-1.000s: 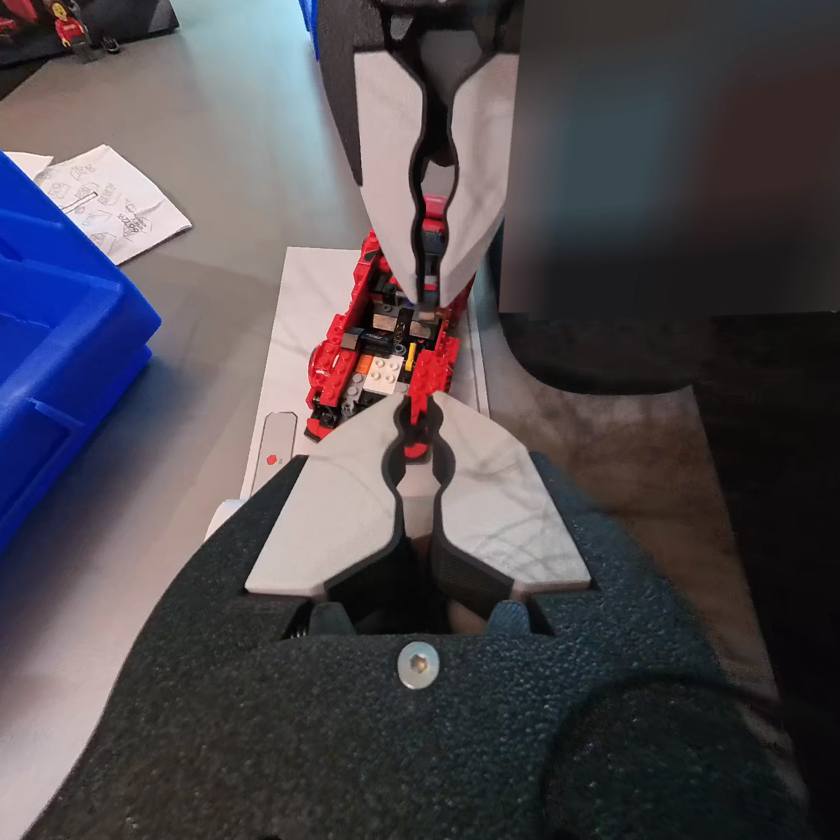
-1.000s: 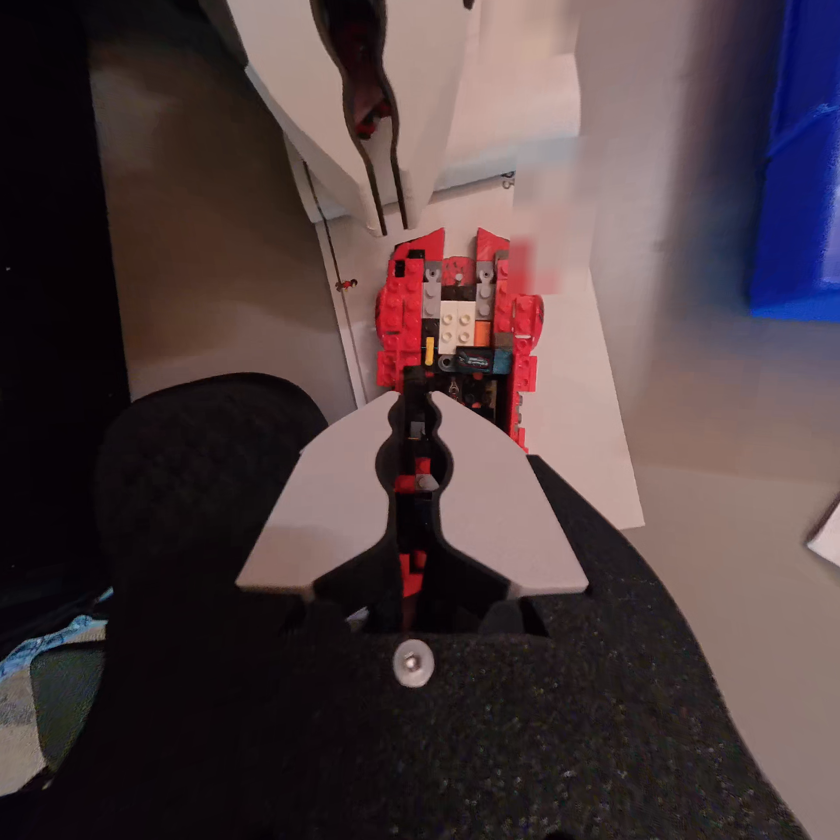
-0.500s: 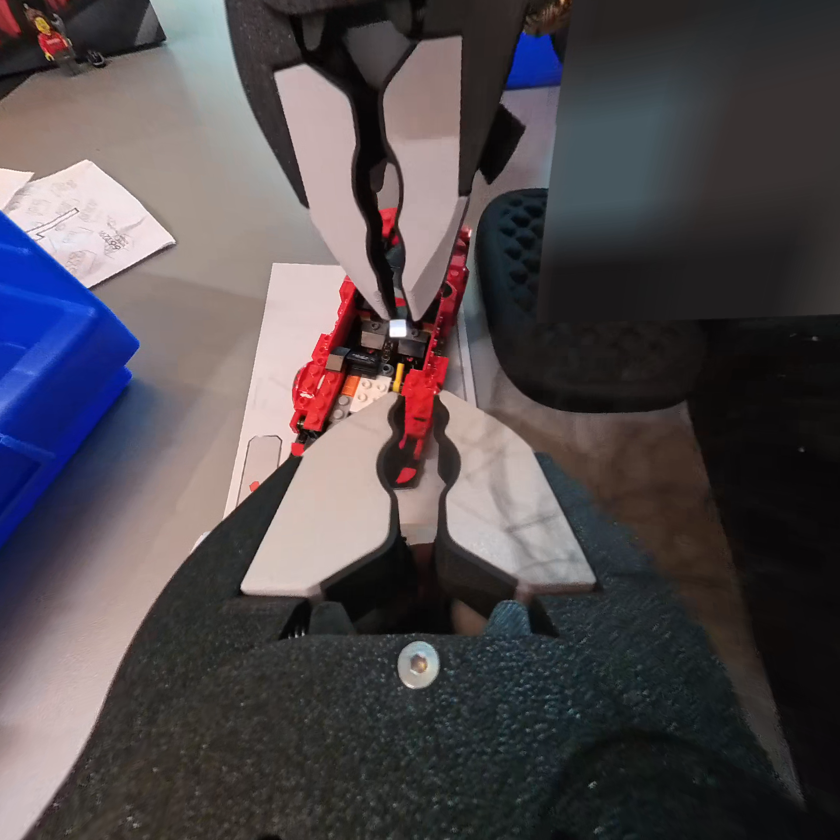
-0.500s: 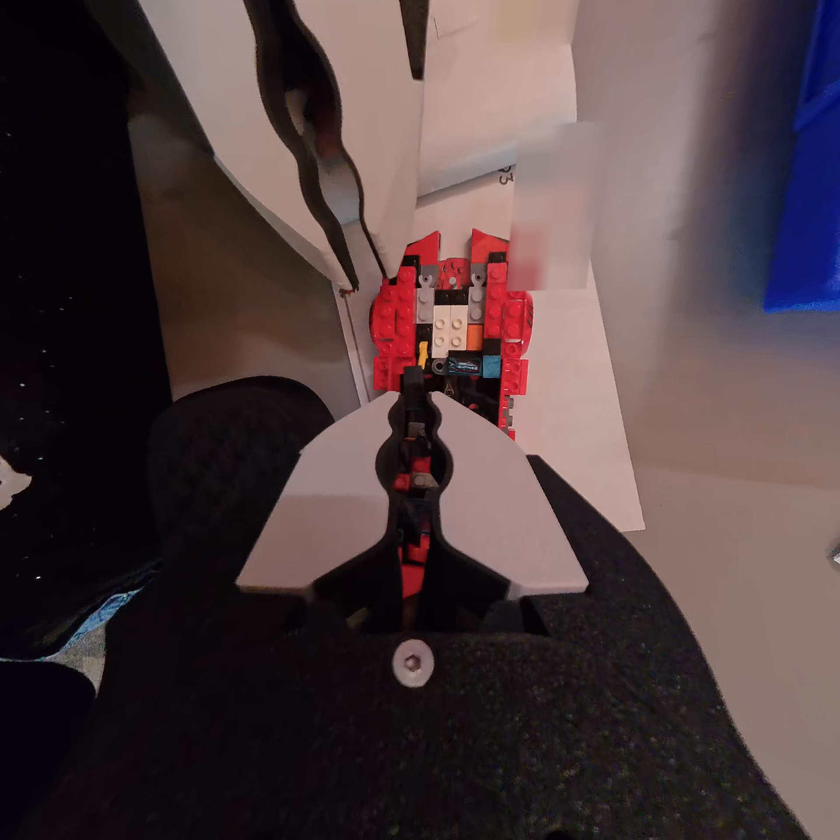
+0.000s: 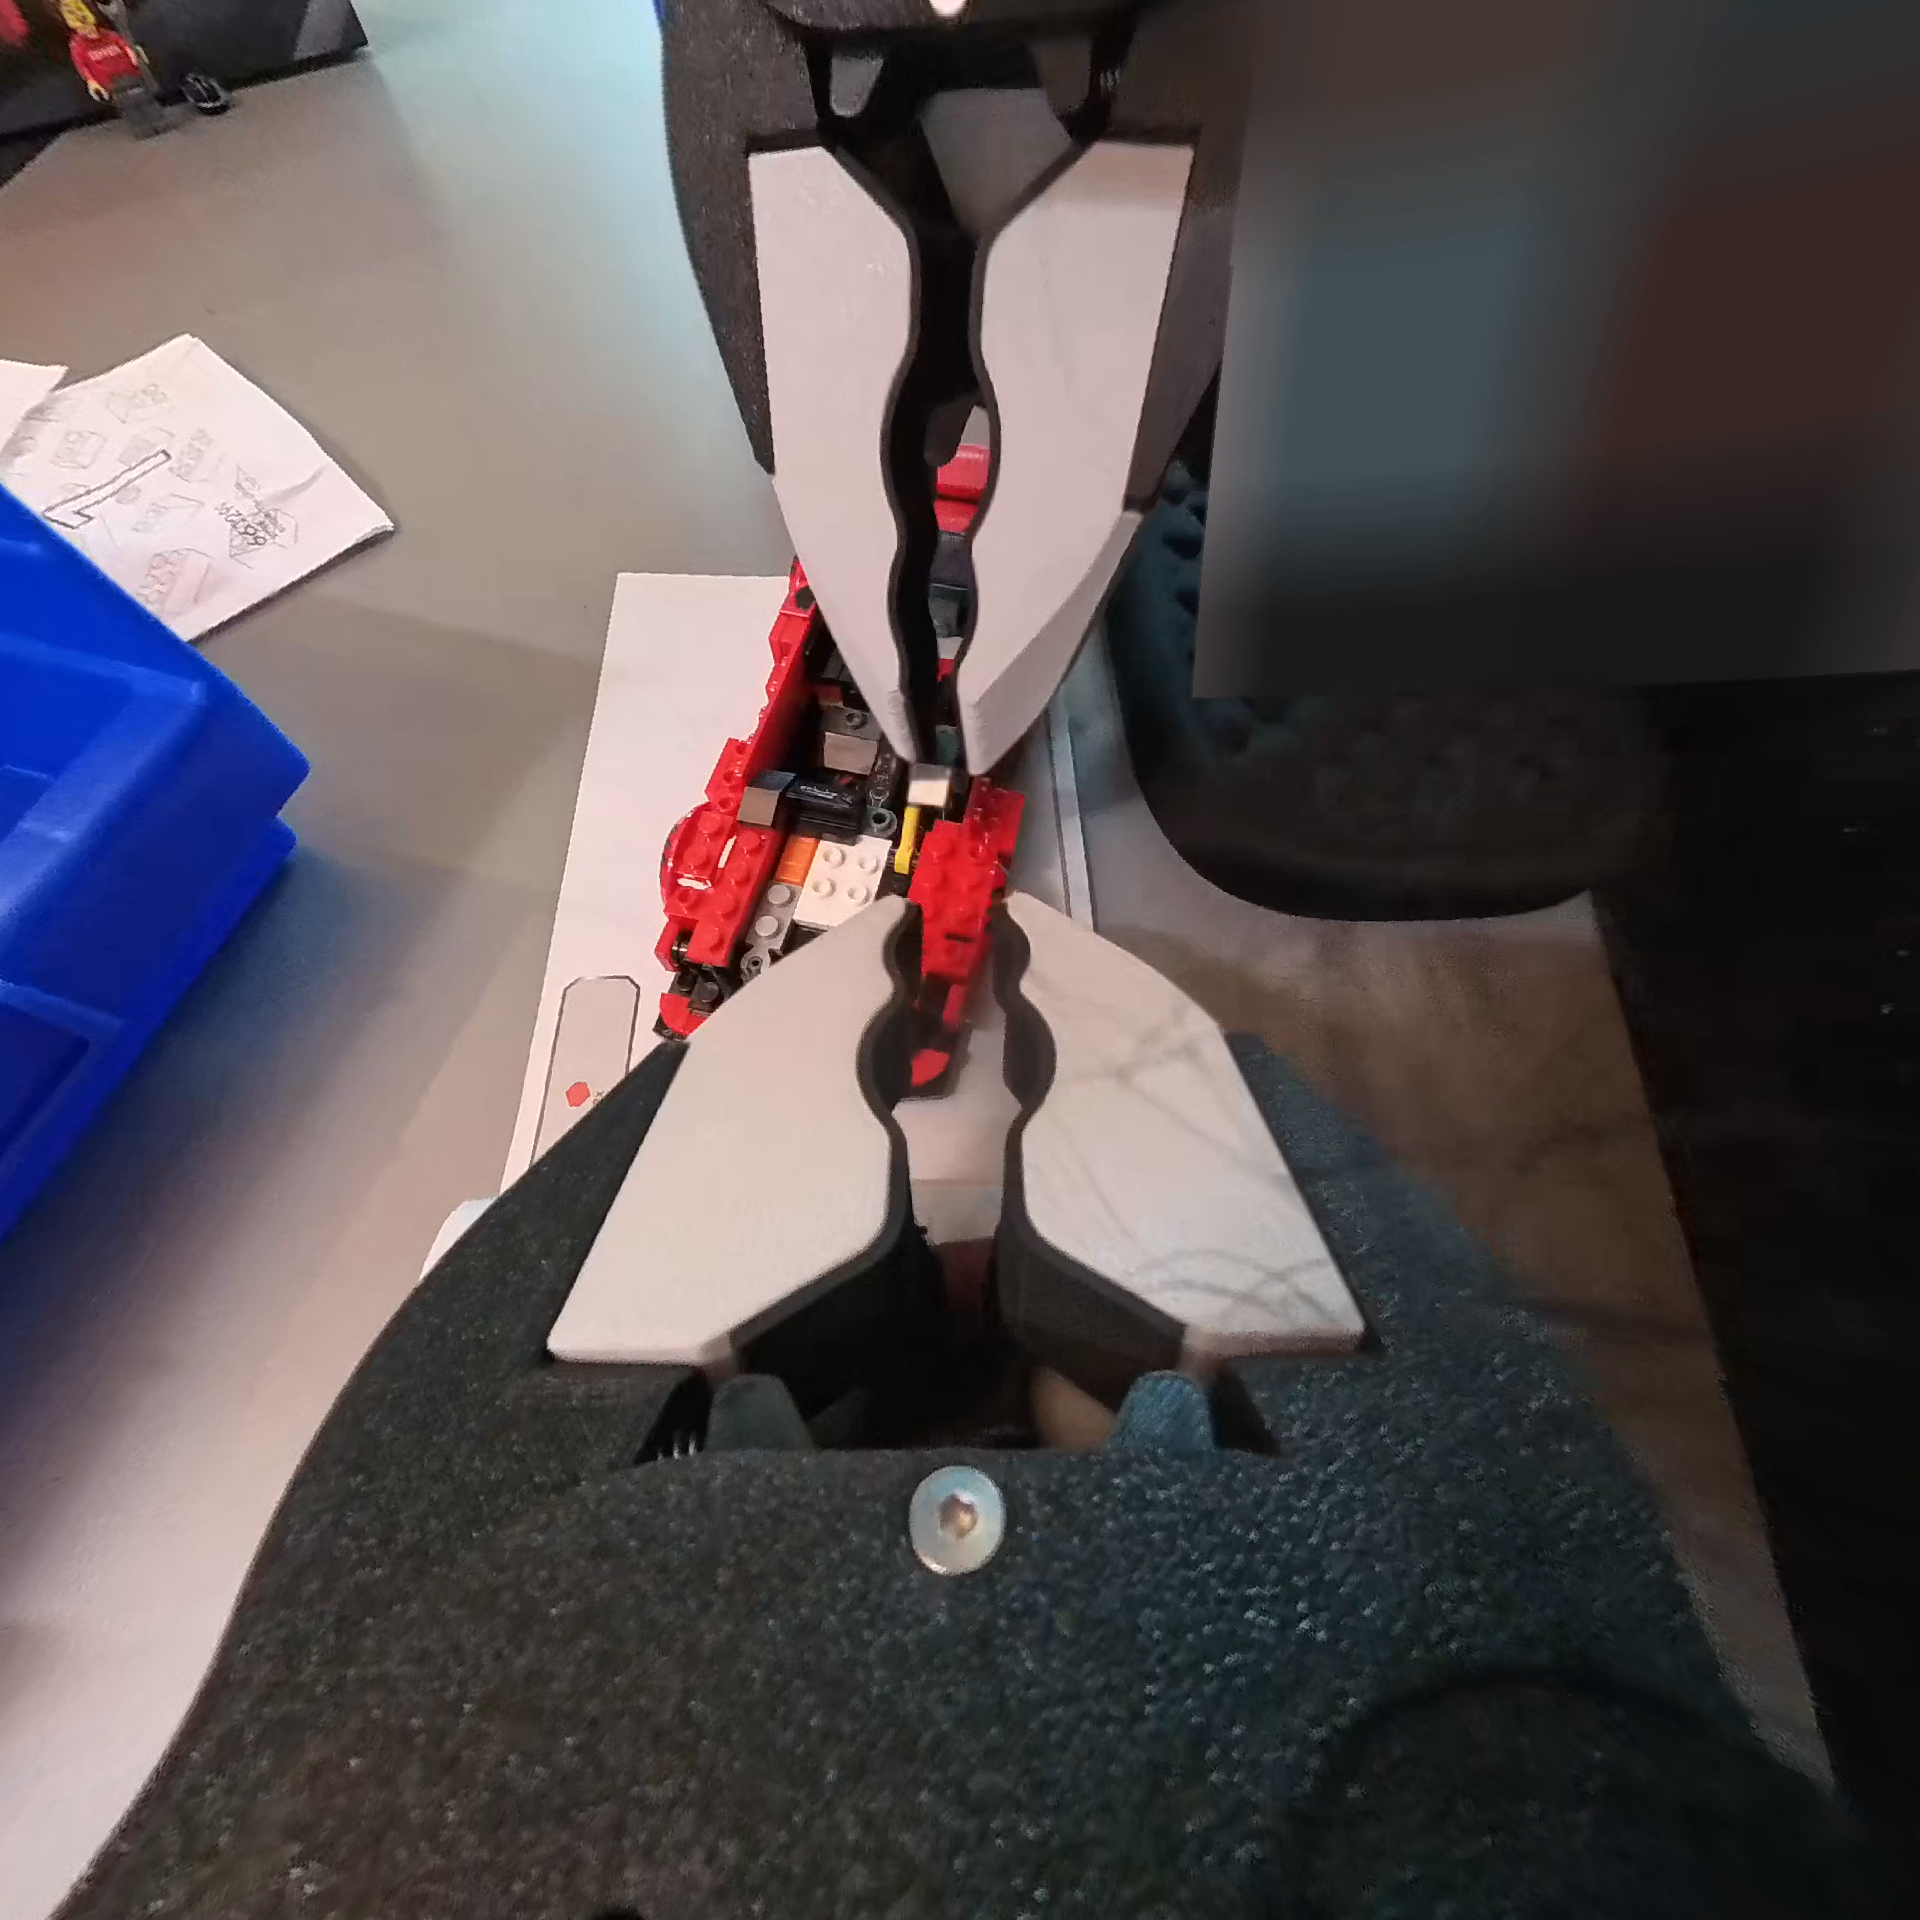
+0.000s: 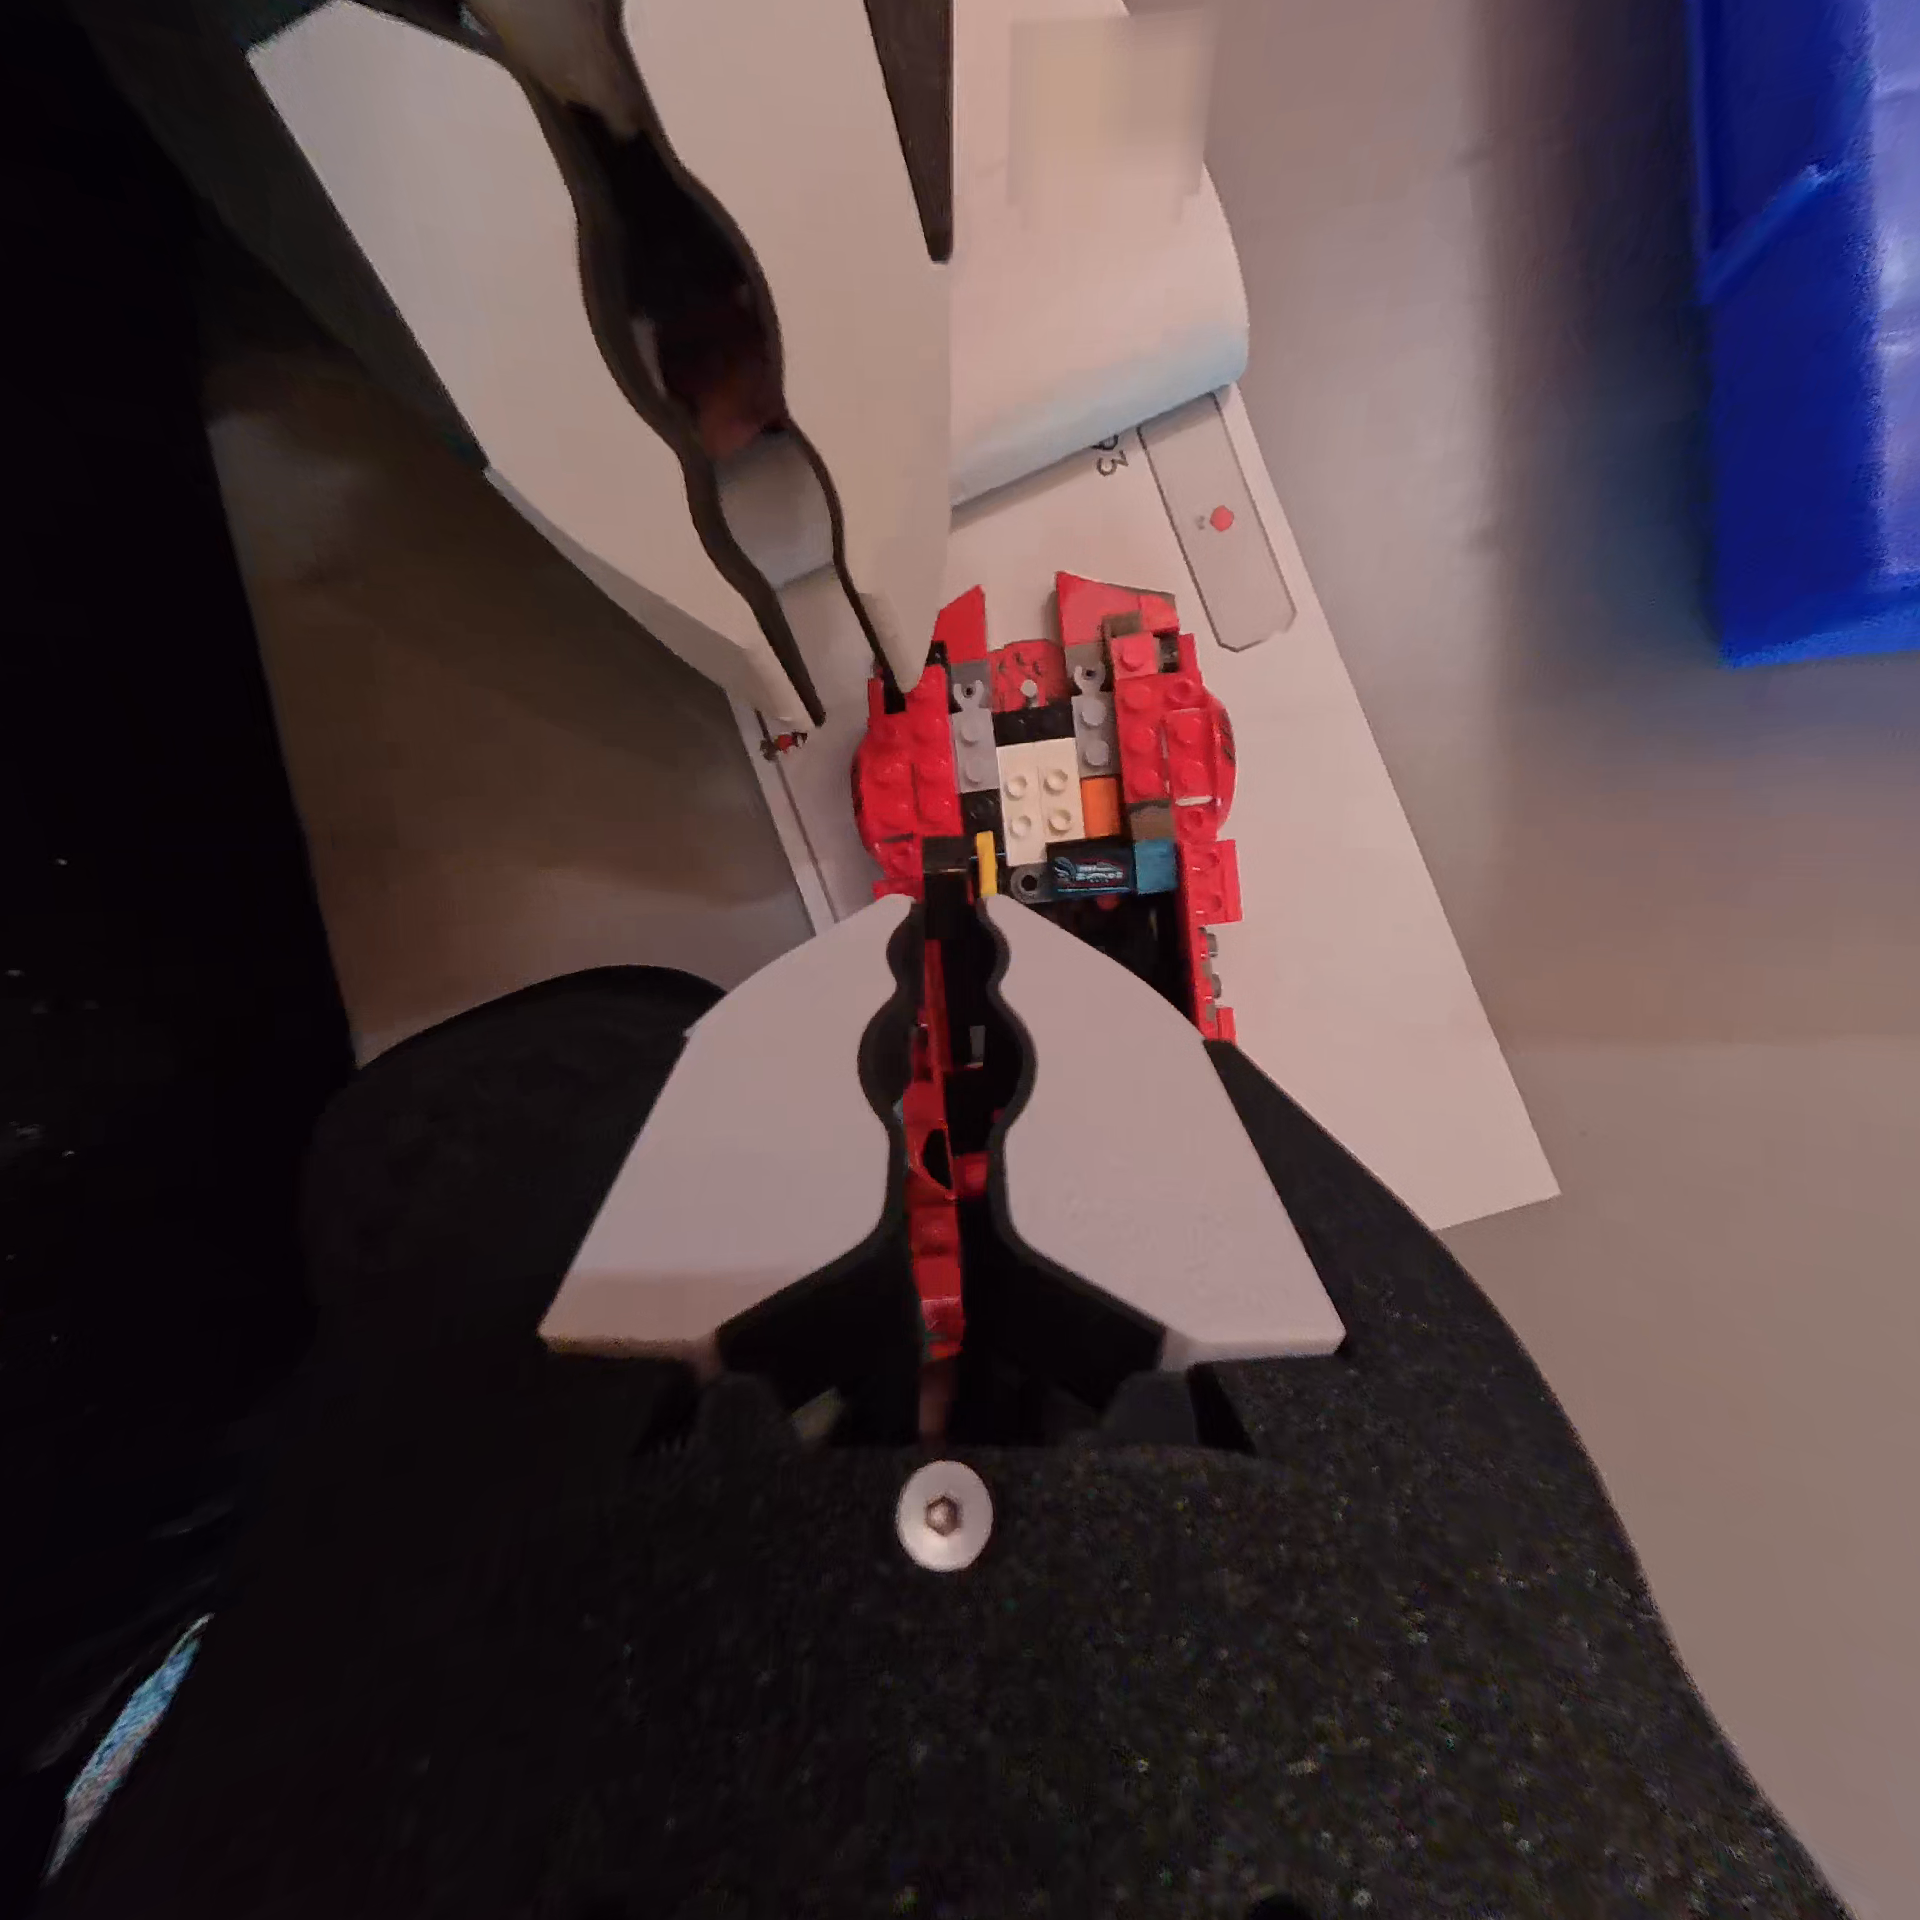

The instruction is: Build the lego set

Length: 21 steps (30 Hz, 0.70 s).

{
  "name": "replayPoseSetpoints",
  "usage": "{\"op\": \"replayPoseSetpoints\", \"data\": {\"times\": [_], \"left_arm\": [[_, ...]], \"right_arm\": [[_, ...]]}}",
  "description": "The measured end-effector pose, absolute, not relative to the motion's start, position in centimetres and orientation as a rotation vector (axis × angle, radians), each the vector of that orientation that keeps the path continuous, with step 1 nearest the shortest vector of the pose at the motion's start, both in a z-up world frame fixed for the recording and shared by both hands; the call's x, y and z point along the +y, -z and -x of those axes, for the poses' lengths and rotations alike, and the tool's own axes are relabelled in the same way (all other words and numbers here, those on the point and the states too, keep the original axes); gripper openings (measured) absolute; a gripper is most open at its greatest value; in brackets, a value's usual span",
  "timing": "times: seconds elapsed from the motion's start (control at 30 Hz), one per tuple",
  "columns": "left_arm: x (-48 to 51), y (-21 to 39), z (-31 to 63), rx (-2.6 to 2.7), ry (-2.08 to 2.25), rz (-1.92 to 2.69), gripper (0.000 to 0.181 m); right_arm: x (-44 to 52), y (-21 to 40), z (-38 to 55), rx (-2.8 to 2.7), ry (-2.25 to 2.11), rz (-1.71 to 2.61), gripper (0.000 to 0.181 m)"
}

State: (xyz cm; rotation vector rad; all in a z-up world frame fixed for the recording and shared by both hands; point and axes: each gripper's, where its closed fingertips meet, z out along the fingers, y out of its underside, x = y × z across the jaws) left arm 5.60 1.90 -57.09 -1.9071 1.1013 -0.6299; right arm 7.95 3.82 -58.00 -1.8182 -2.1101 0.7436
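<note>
A partly built red lego car (image 5: 831, 862) lies on an open instruction booklet (image 5: 665, 748). My left gripper (image 5: 951, 920) is shut on the car's red side panel near its front corner. My right gripper (image 5: 940, 753) comes in from the far side, tips down on the cockpit, shut on a small grey piece (image 5: 928, 787) that touches the car beside a yellow pin. In the right wrist view the car (image 6: 1039, 790) lies ahead of my right gripper (image 6: 945, 906). The left gripper (image 6: 852, 681) pinches the car's far left edge.
A blue bin (image 5: 114, 831) stands left of the car and also shows in the right wrist view (image 6: 1808, 312). A folded paper sheet (image 5: 187, 488) and a minifigure (image 5: 104, 52) lie farther back. A black mat (image 5: 1766, 1091) covers the right. Only a small space, under 4 cm, lies between the two pairs of fingers.
My right gripper has shifted with the small grey piece to the car's right cockpit edge. The car has turned slightly on the booklet, still held by my left gripper.
</note>
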Motion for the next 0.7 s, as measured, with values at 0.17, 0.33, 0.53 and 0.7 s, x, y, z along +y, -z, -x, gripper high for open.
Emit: {"op": "replayPoseSetpoints", "data": {"times": [0.17,0.33,0.53,0.7], "left_arm": [[2.1,56.8,-5.9,1.112,0.634,1.893,0.011],[3.4,57.0,-6.5,1.079,0.627,1.926,0.010],[3.8,57.6,-7.2,1.150,0.607,1.947,0.010],[3.8,57.8,-7.5,1.172,0.606,1.934,0.007]], "right_arm": [[3.8,58.0,-7.9,-2.185,-0.737,1.811,0.008],[3.6,58.0,-7.5,-2.241,-0.731,1.784,0.008],[3.8,57.7,-7.5,-2.210,-0.761,1.764,0.008],[3.8,57.9,-7.6,-2.204,-0.782,1.739,0.008]]}}
